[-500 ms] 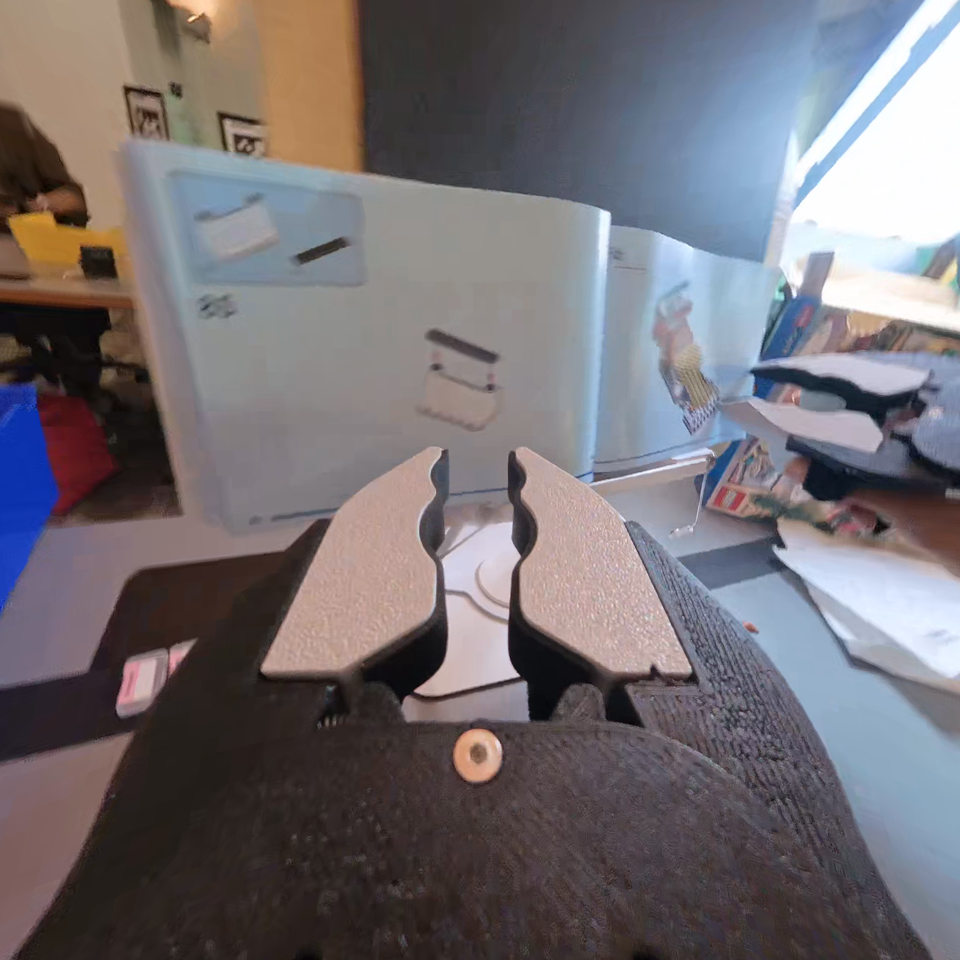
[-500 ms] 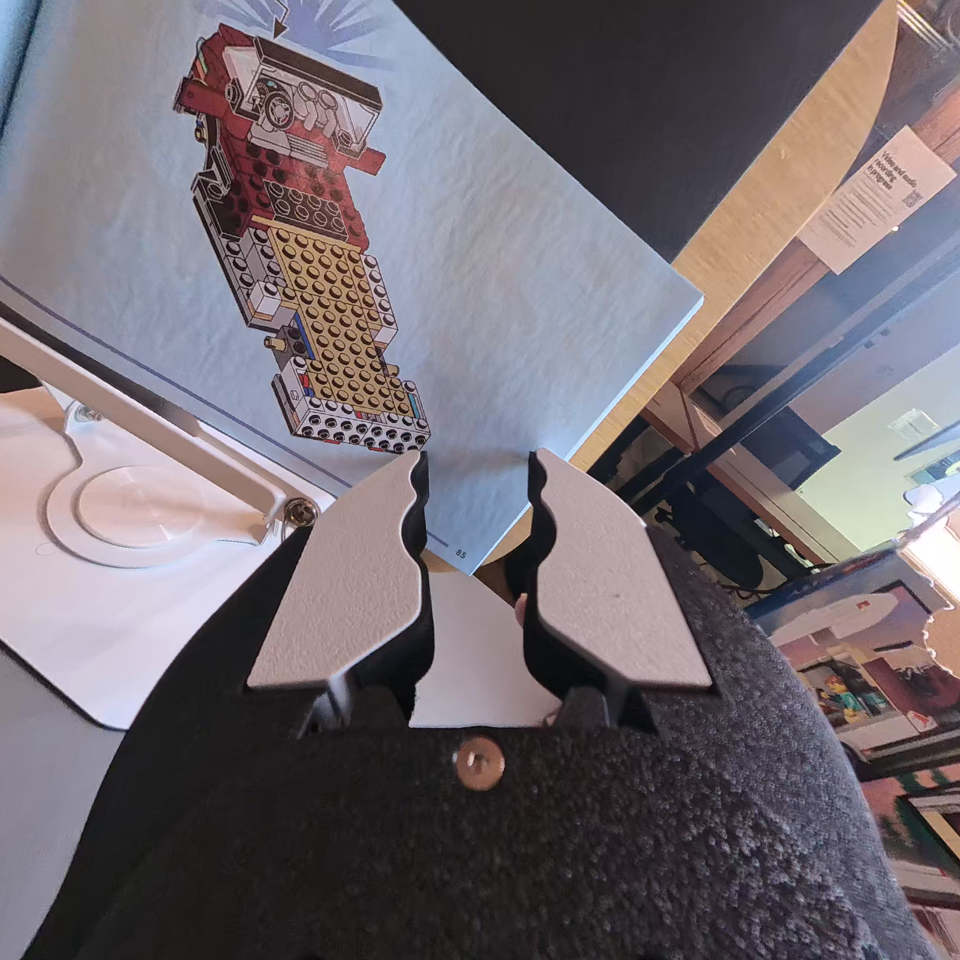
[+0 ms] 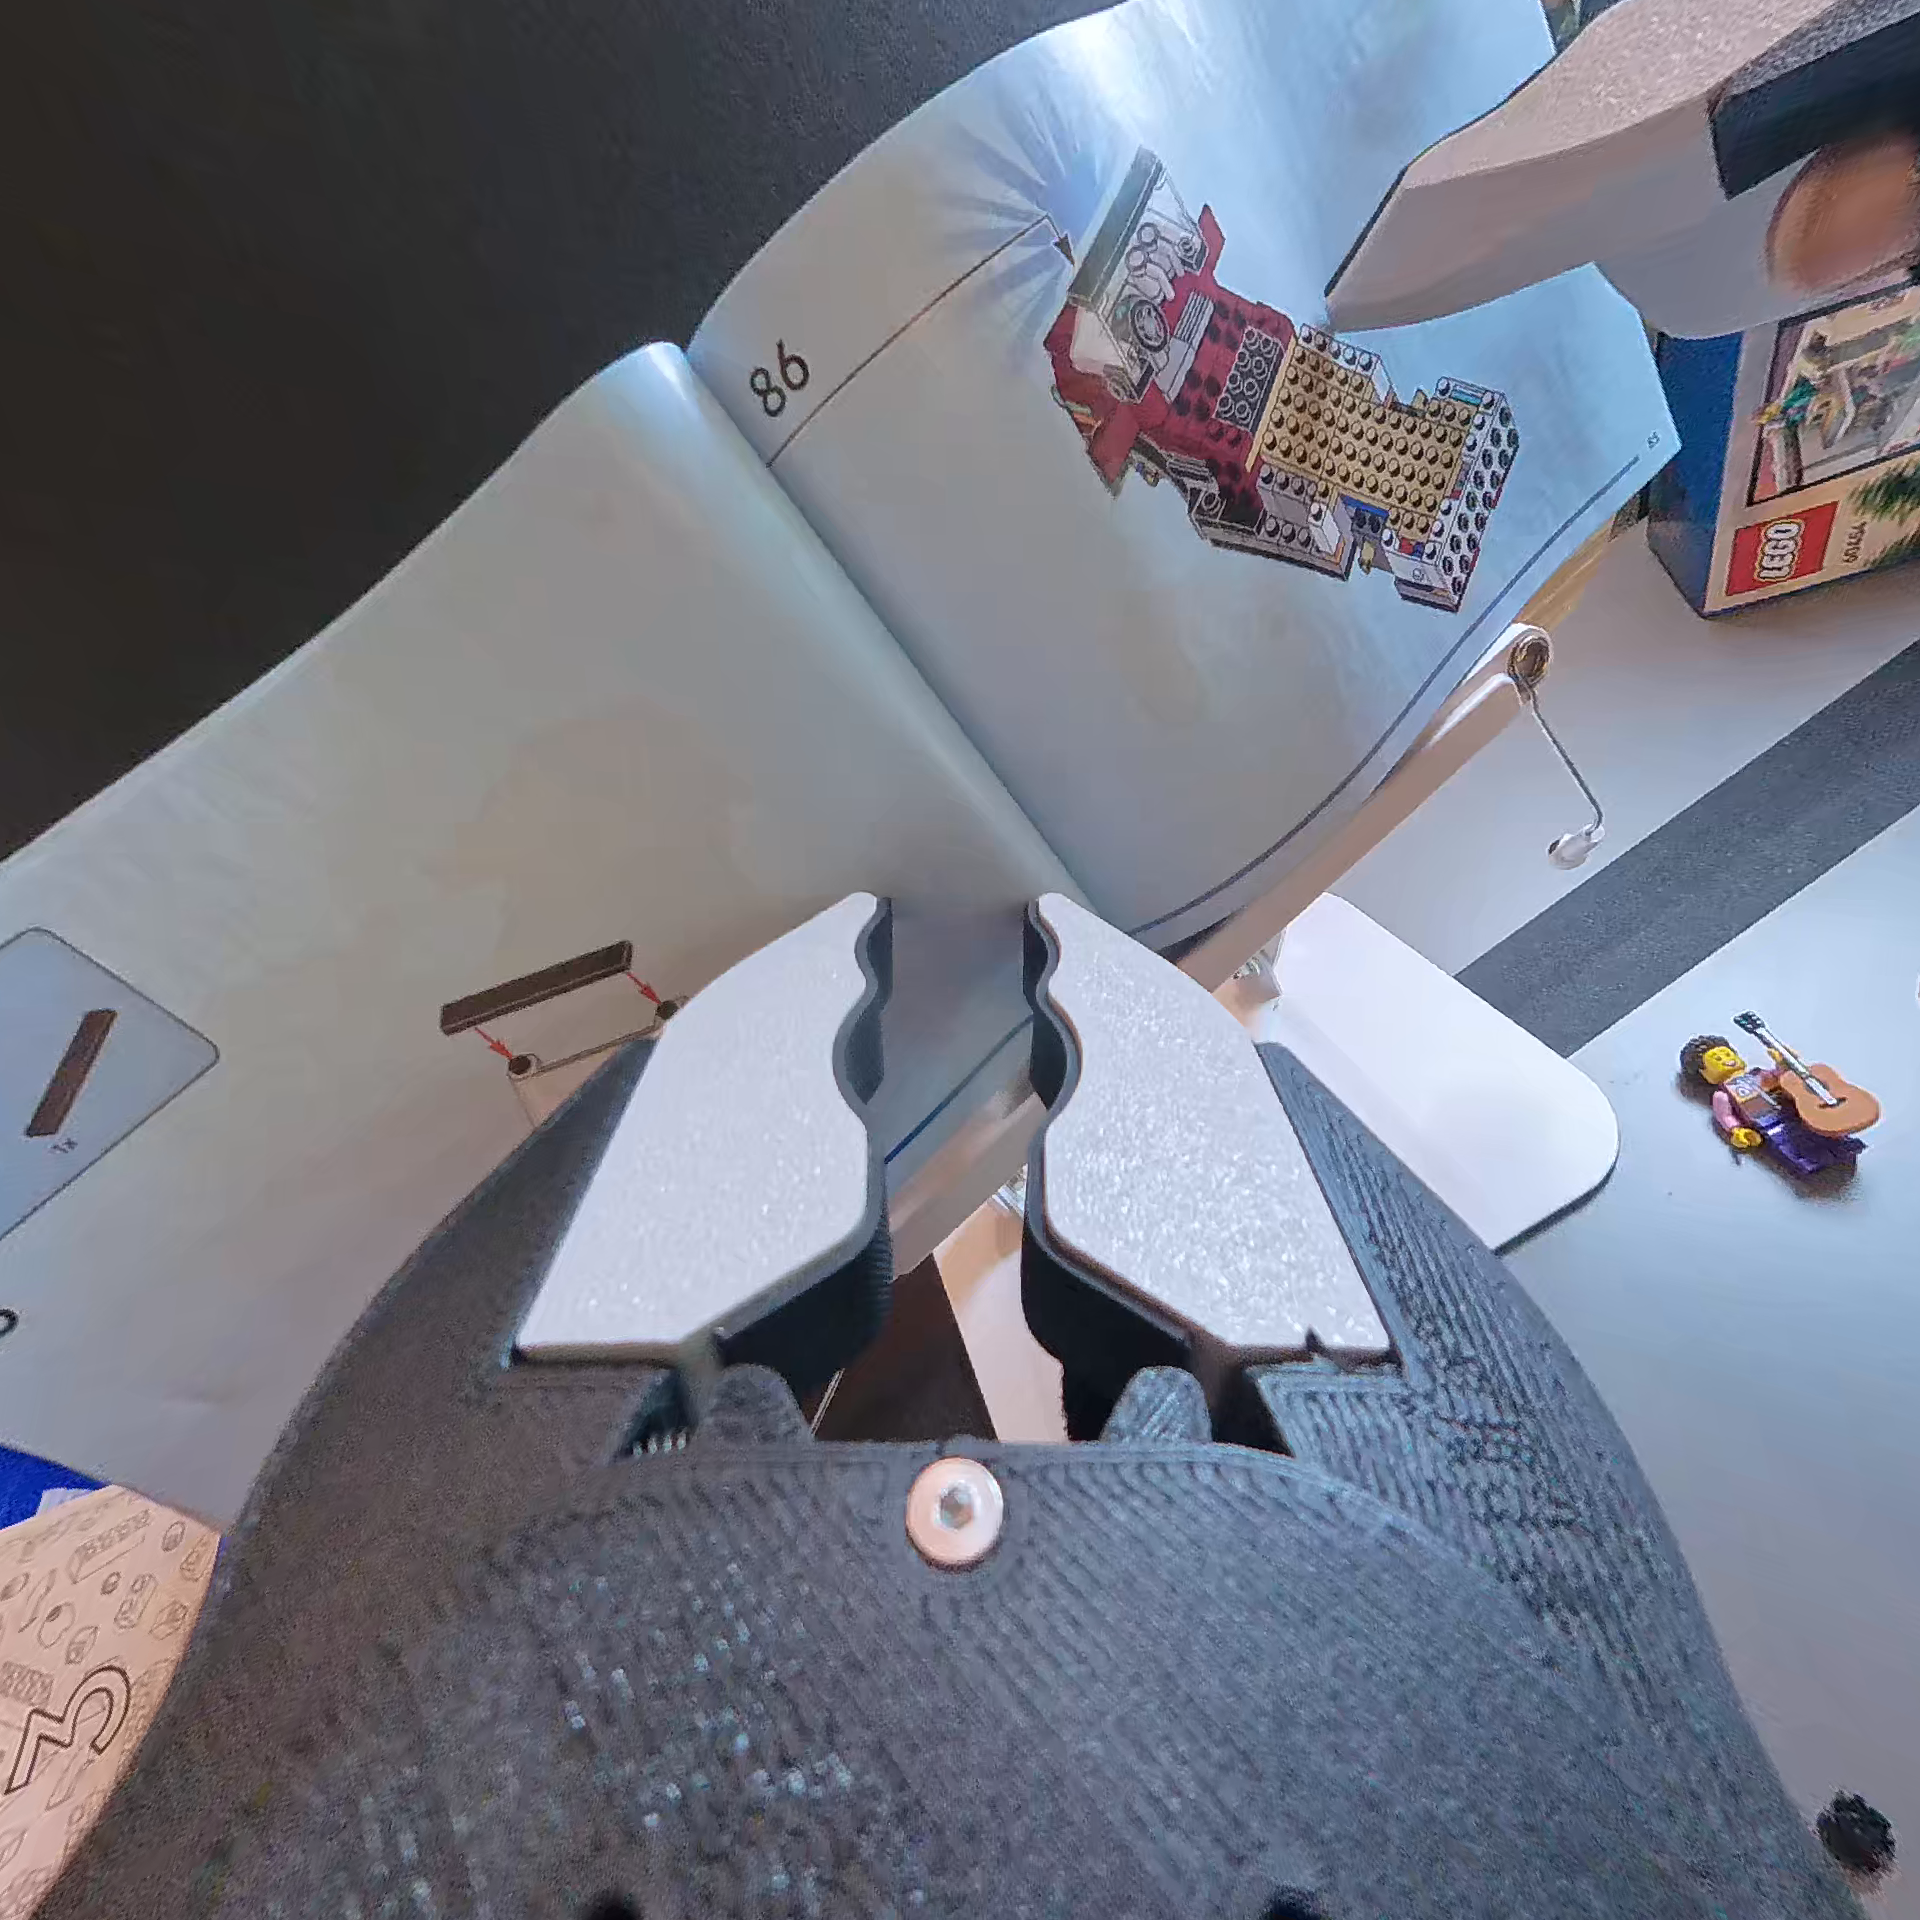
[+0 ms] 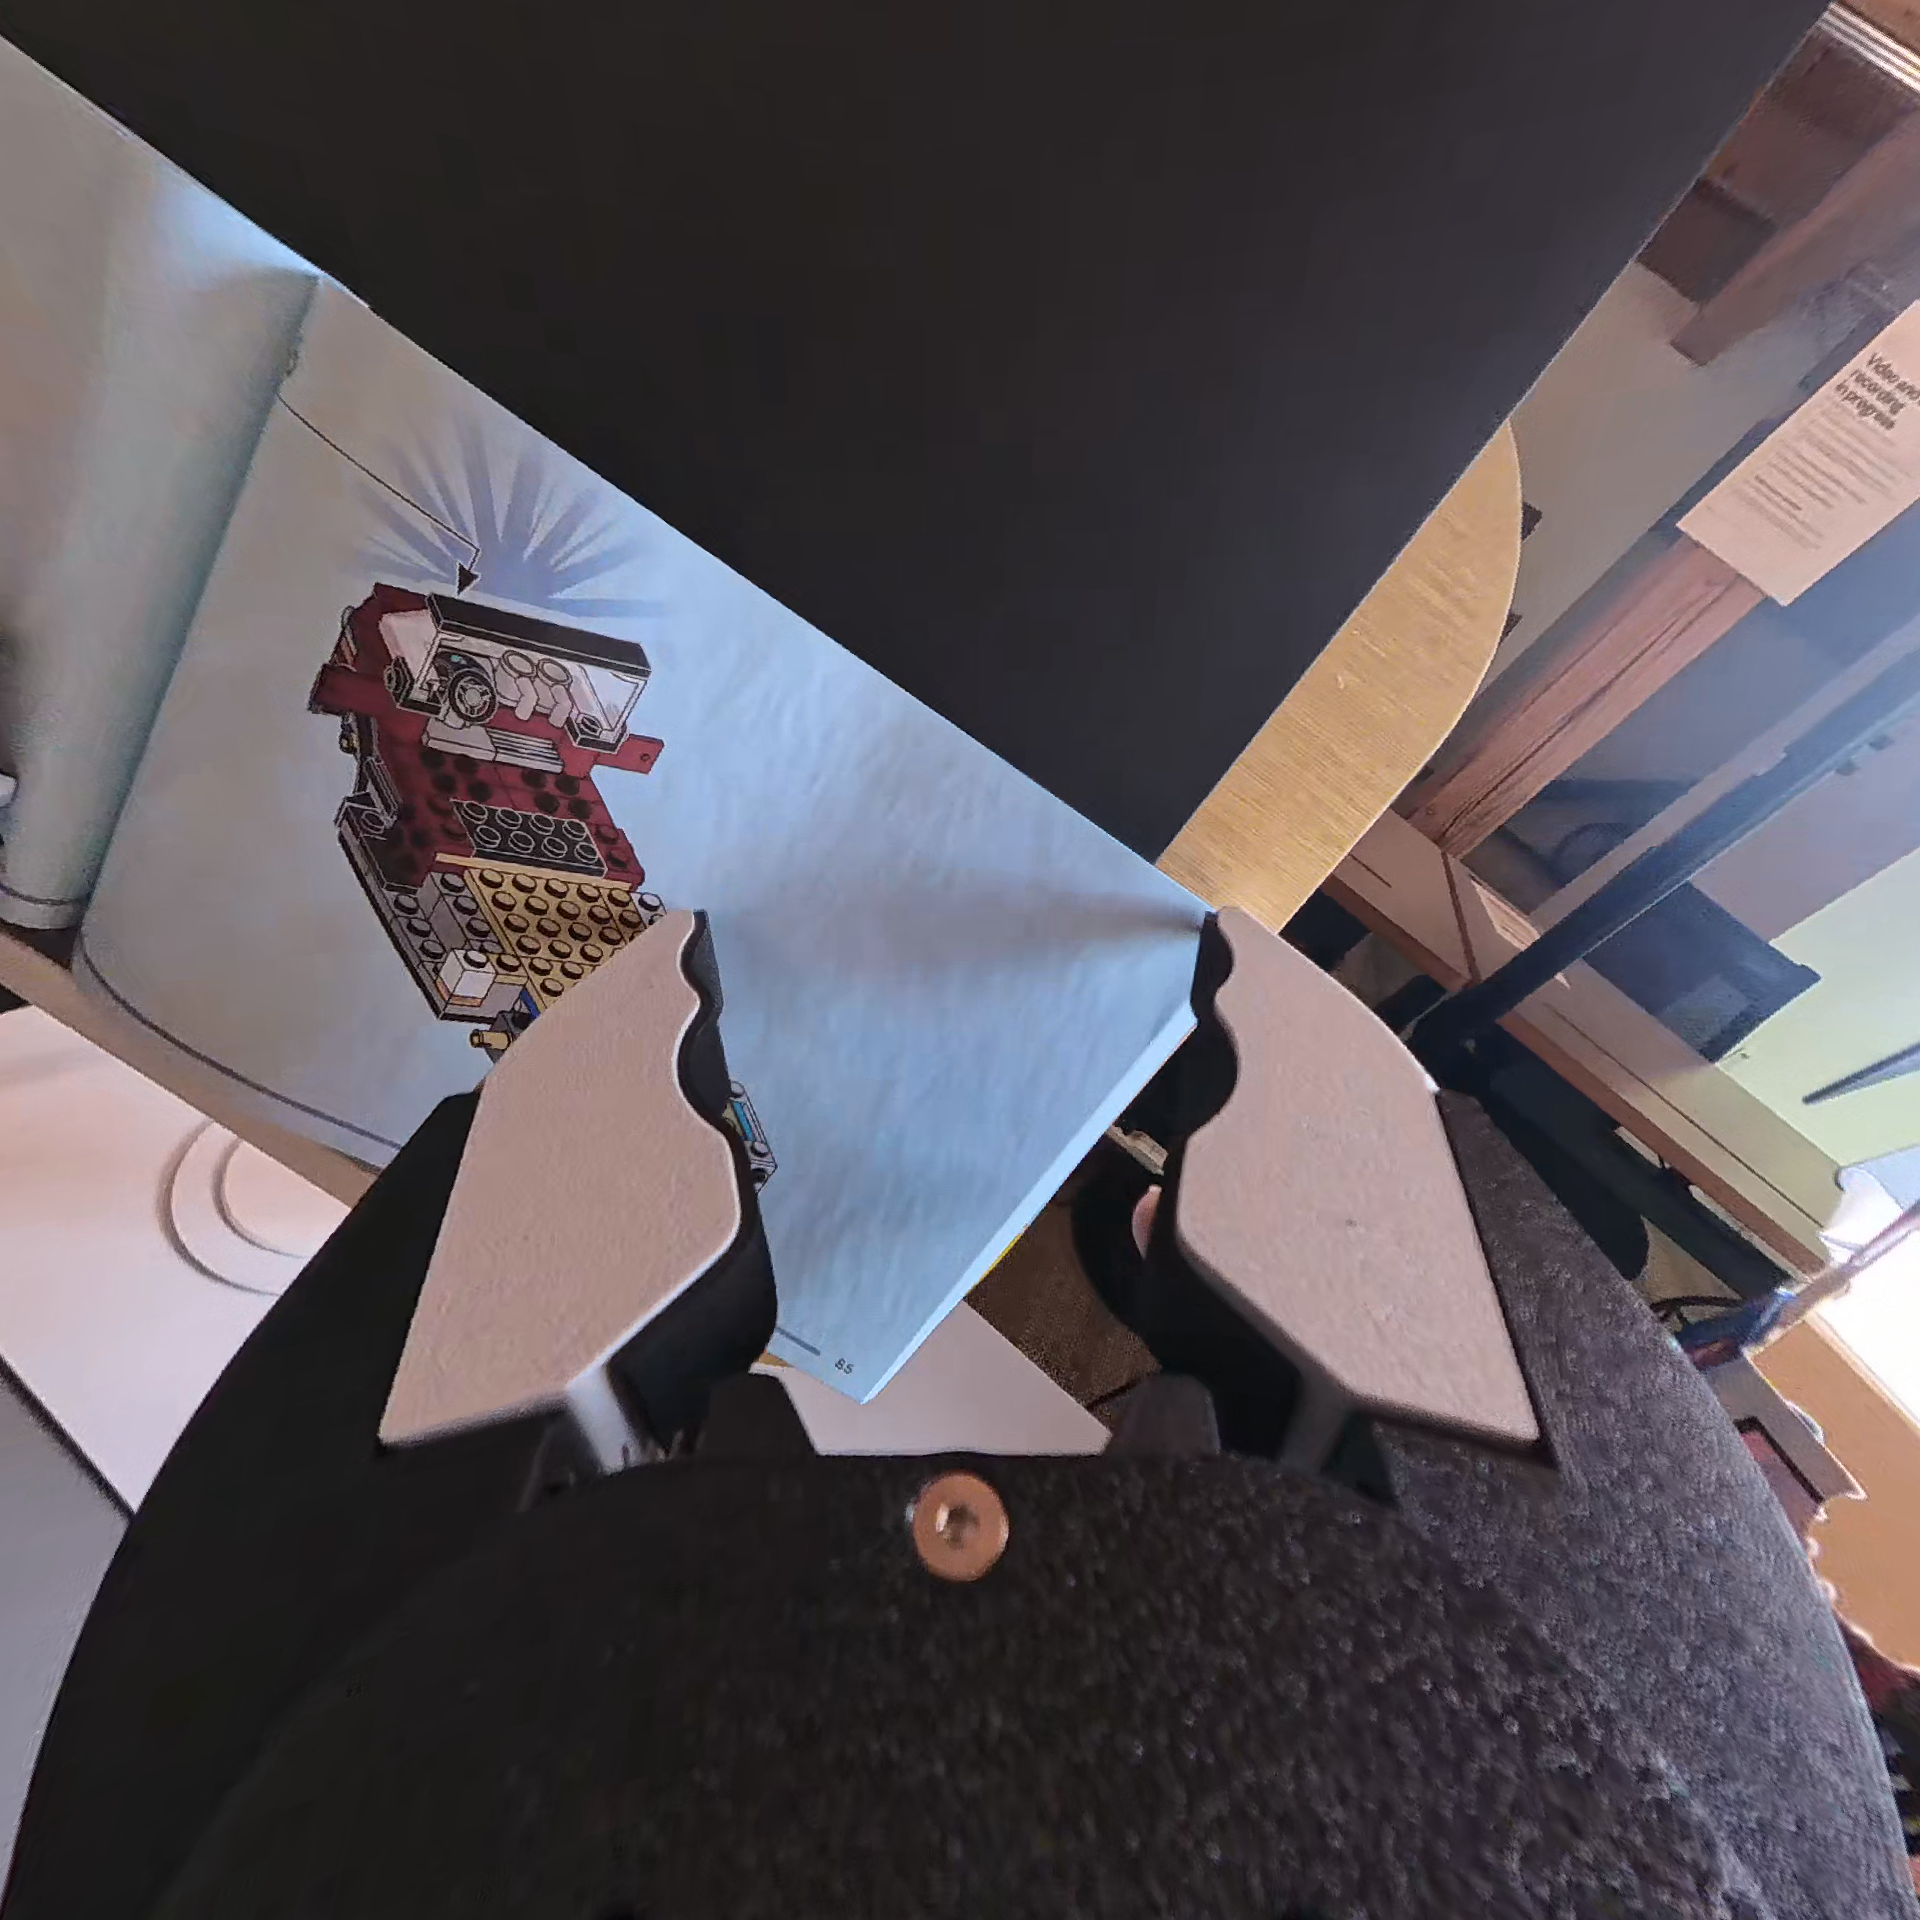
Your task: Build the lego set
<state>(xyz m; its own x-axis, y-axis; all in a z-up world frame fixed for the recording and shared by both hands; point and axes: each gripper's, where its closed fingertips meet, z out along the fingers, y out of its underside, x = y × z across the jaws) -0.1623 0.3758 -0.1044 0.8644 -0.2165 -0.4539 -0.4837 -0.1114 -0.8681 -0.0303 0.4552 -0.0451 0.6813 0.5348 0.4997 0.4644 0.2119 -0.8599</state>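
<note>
An open pale blue instruction booklet point(image 3: 935, 675) stands on a white stand point(image 3: 1455, 1091). My left gripper point(image 3: 956, 914) is close to the booklet's lower edge near the spine. Its jaws stand a little apart and the pads press on nothing. My right gripper point(image 4: 951, 925) is wide open at the right page point(image 4: 935, 987). The page's outer edge lies between its fingers, and the right fingertip point(image 4: 1236, 945) is at the page's upper corner. In the left wrist view one finger point(image 3: 1558, 187) of the right gripper shows at the top right, by that page's edge.
A small toy figure with a guitar point(image 3: 1782, 1101) lies on the grey table to the right of the stand. A toy set box point(image 3: 1808, 447) stands behind it. A wire page holder point(image 3: 1569, 790) hangs off the stand's right end. A printed paper bag point(image 3: 83, 1662) is at the lower left.
My right jaws have opened wide around the right page's edge. My left gripper has moved in close to the booklet and tilted, with its jaws about as far apart as before.
</note>
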